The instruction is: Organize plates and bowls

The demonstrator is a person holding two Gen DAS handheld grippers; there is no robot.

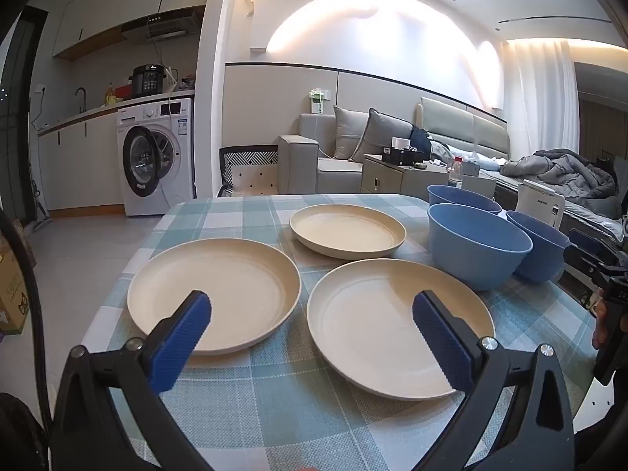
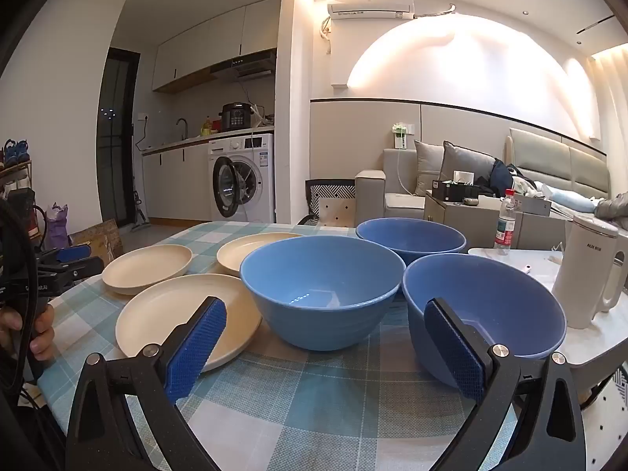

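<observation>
Three cream plates are lying separately on the checked tablecloth [image 1: 282,404]: the near left plate [image 1: 214,294], the near right plate [image 1: 392,322] and the far plate [image 1: 347,233]. Three blue bowls are standing to their right: the middle bowl [image 2: 322,290], the far bowl [image 2: 412,237] and the near right bowl [image 2: 482,310]. The left gripper [image 1: 312,331] is hovering over the two near plates with jaws spread wide and empty; the right gripper [image 2: 325,347], equally wide and empty, is facing the bowls. Nothing is stacked yet. A sound first pick is probably pinching one plate at its rim, lifting level, then centring it on another; bowls are likely nesting best when lowered straight.
</observation>
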